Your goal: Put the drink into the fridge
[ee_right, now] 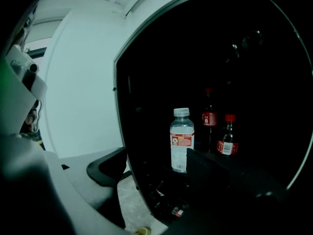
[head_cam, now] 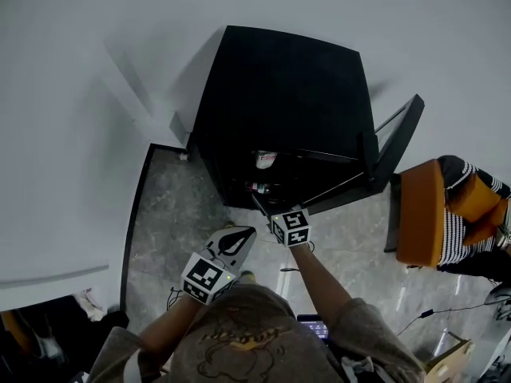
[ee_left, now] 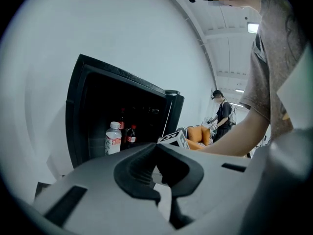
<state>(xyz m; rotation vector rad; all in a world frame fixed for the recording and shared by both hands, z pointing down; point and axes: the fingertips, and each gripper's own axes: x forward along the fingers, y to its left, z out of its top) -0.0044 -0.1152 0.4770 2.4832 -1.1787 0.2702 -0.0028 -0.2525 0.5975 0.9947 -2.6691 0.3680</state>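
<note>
The black fridge (head_cam: 279, 110) stands open against the white wall, its door (head_cam: 397, 144) swung out to the right. On a shelf inside stands a clear drink bottle (ee_right: 181, 140) with a white cap and red label, beside two red-capped cola bottles (ee_right: 227, 136). My right gripper (ee_right: 156, 169) is open at the fridge mouth, a little short of the clear bottle, with nothing between its jaws. In the head view the right gripper (head_cam: 262, 204) reaches into the opening. My left gripper (head_cam: 238, 239) hangs back over the floor, shut and empty. The left gripper view also shows the clear bottle (ee_left: 113, 138).
An orange chair (head_cam: 421, 212) with a seated person in a striped top (head_cam: 467, 214) is right of the fridge door. Another person (ee_left: 223, 117) stands far off. A cable (head_cam: 447, 309) and a box (head_cam: 451, 357) lie on the marble floor at the lower right.
</note>
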